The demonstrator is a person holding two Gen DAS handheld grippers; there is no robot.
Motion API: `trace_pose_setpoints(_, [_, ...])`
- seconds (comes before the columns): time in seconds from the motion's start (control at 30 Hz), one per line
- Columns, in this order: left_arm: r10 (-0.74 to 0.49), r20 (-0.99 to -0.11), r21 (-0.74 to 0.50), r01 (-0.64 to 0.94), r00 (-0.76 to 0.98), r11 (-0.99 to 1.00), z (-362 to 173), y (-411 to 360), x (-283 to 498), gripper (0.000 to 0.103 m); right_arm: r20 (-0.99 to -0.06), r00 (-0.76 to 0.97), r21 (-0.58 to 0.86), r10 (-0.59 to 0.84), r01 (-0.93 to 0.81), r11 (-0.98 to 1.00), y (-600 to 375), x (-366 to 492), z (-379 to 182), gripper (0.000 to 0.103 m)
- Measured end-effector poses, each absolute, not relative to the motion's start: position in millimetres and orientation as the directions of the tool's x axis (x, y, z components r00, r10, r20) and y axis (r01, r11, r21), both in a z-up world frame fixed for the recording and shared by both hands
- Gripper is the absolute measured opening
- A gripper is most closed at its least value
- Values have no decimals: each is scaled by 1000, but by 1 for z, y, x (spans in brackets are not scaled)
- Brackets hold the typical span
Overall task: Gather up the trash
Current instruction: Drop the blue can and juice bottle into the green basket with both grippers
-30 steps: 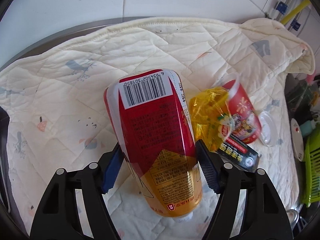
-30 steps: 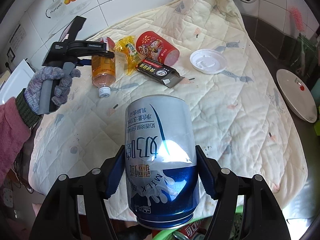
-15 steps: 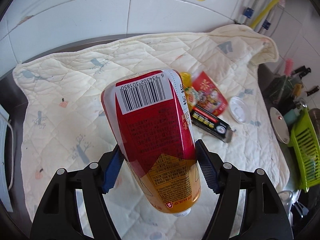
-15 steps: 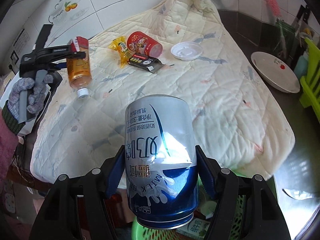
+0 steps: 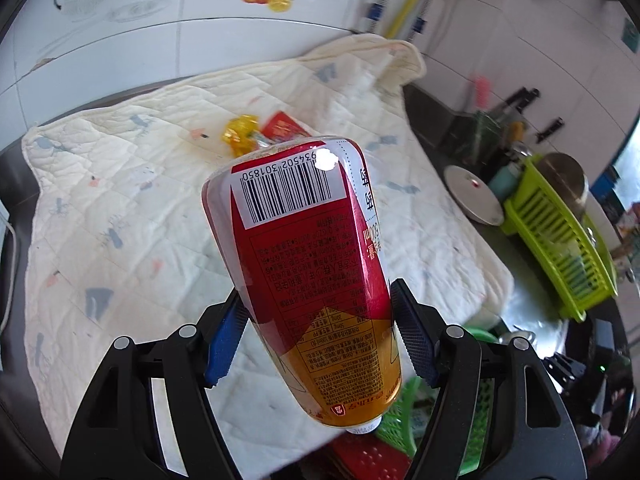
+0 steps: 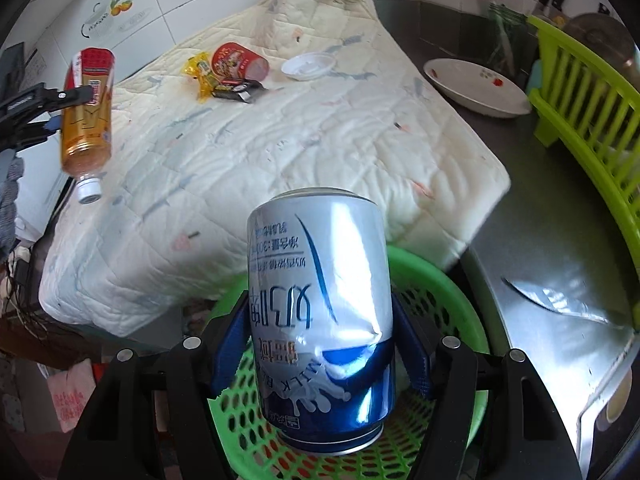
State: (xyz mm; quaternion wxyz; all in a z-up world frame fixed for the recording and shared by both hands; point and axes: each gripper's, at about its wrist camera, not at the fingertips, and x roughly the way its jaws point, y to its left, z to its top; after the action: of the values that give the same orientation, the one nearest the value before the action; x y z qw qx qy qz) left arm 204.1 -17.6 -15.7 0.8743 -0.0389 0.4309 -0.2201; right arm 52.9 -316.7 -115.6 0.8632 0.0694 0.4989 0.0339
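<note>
My left gripper [image 5: 318, 334] is shut on a red-and-amber tea bottle [image 5: 308, 264], cap end toward me, held in the air over the quilt's near edge. The right wrist view shows that bottle [image 6: 86, 108] at the far left, above the quilt's left side. My right gripper [image 6: 320, 344] is shut on a dented blue-and-silver milk can [image 6: 320, 312], hanging over a green mesh basket [image 6: 448, 308] below the quilt's front edge. A red cup [image 6: 238, 60], a yellow wrapper [image 6: 200, 70], a black packet [image 6: 236, 90] and a white lid [image 6: 308, 66] lie on the quilt.
A cream quilted cloth [image 6: 280, 152] covers the counter. To its right are a white plate [image 6: 476, 86] and a lime dish rack [image 6: 592, 92] on steel. A gloved hand [image 6: 8, 188] shows at the left edge. Tiled wall behind.
Both grippers drew back from the quilt toward its near edge with their loads. The bottle rose off the cloth. The green basket came into view under the can.
</note>
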Motion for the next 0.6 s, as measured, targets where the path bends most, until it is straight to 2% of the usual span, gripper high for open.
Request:
trace_pose_setpoints(0.07, [-439,-736,-263,381,515,887,-16,-31,189,69,-863,487,171,136,28,985,-323,44,-121,65])
trace_pose_setpoints(0.2, [-488,-734,-283,441,471,852,-18,-58,163,69,-860,493,184,135,53,981,-333,26,-124,72])
trace_pose_setpoints(0.6, [-550,-779,-322,562,299,762,-54,-137,109,69,-833,546,186,94,116,976,-356,-15,-105,73])
